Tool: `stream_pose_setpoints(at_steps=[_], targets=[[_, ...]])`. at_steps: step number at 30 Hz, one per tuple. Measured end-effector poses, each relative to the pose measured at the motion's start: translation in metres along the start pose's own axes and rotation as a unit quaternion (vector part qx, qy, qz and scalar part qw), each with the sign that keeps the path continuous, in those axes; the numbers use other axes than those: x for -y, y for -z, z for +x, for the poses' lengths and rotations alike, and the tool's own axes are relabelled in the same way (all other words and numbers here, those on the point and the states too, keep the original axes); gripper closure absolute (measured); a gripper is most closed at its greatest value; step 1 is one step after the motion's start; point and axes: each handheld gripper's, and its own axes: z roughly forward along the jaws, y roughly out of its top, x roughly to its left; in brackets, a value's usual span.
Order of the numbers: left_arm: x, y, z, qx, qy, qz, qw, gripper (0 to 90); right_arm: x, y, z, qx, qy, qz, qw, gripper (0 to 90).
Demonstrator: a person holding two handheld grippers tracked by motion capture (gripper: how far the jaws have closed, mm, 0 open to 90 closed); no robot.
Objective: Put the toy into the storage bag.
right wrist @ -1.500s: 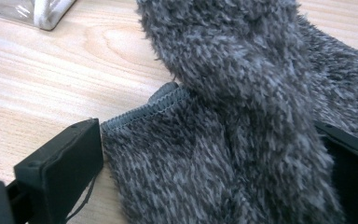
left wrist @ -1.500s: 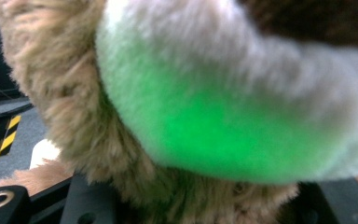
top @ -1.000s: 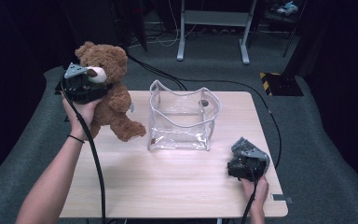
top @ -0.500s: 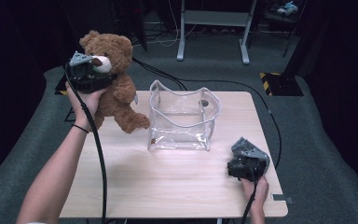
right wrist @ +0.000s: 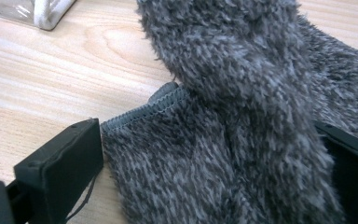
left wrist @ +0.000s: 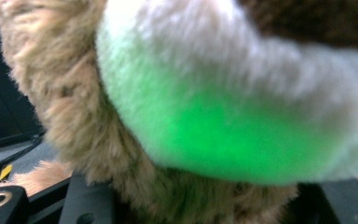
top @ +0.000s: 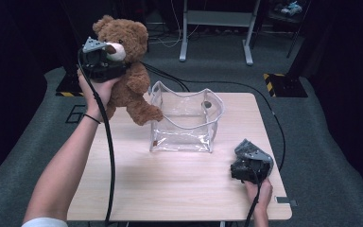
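Observation:
A brown teddy bear (top: 131, 80) hangs above the table's far left, one foot close to the left rim of a clear plastic bag (top: 184, 120) that stands open in the middle. My left gripper (top: 109, 59) is shut on the bear's head at the white muzzle (left wrist: 233, 107); brown fur fills the space between its jaws (left wrist: 177, 205). At the front right my right gripper (top: 250, 164) rests on the table. In the right gripper view, it (right wrist: 205, 154) is closed on a bunched grey fuzzy cloth (right wrist: 242, 116) that touches both jaws.
The light wooden table (top: 170, 189) stands on grey floor. Cables trail from both grippers, one running behind the bag and off the far right edge. A metal stand (top: 217, 28) is on the floor beyond the table.
My left hand has lifted the bear higher and carried it right, toward the bag. The right hand and its gripper have stayed put.

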Motion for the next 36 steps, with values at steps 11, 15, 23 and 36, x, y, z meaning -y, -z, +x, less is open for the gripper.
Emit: stream_pose_setpoints(at_steps=[11,15,23,36], targets=[[-0.023,-0.014,-0.029,0.024,-0.015,-0.015,0.9995,44.0,0.0,0.0,0.0,0.0,-0.001,0.0,1.0,1.6],[-0.027,-0.025,-0.041,0.035,-0.024,-0.011,0.999,44.0,0.0,0.0,0.0,-0.001,-0.001,0.0,1.0,1.6],[-0.03,-0.047,-0.062,0.053,-0.011,-0.018,0.9984,43.8,0.0,0.0,0.0,0.0,-0.001,0.0,1.0,1.6],[-0.04,-0.069,-0.096,0.083,-0.008,-0.027,0.9961,43.6,0.0,0.0,0.0,-0.003,-0.002,0.0,1.0,1.7]])
